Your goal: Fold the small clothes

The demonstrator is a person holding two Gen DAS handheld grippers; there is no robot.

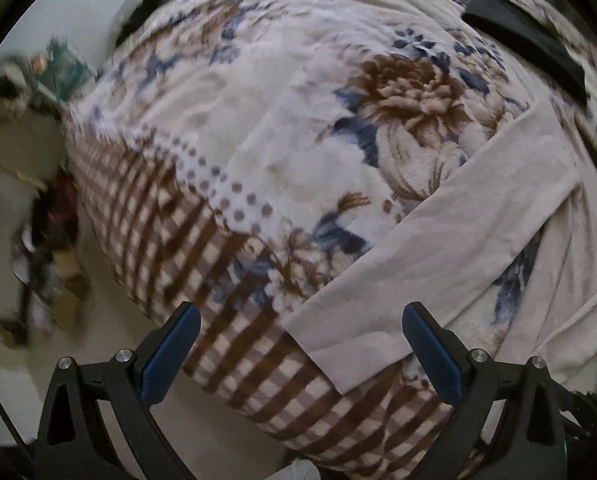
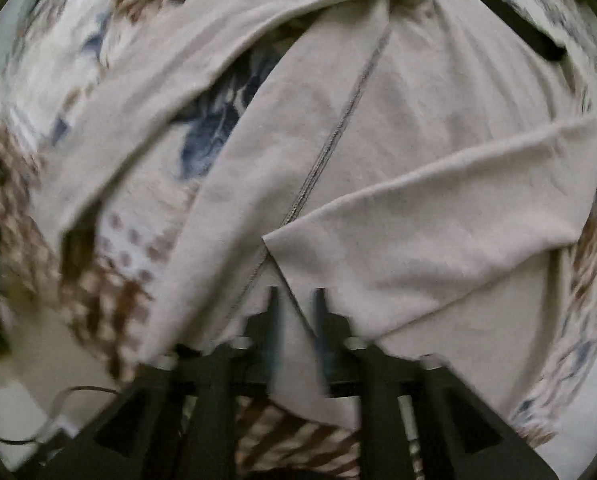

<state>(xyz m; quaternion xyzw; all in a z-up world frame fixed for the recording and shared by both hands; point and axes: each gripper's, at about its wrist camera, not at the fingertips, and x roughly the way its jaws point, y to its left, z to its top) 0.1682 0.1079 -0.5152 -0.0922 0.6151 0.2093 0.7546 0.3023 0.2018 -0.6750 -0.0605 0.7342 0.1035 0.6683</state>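
A beige long-sleeved garment [image 2: 418, 128] lies spread on a floral blanket [image 1: 258, 112]. In the left wrist view one long beige sleeve [image 1: 438, 248] runs diagonally, its cuff end between the fingers of my left gripper [image 1: 300, 320], which is open and empty just above it. In the right wrist view my right gripper [image 2: 296, 300] is shut on the garment's lower edge, next to a grey seam [image 2: 334, 136]; a folded sleeve [image 2: 458, 208] lies across the body.
The blanket covers a bed with a brown checked border [image 1: 218, 300] at its near edge. The pale floor [image 1: 26, 208] and blurred clutter [image 1: 46, 264] lie to the left. A dark strap [image 1: 530, 48] lies on the blanket at the far right.
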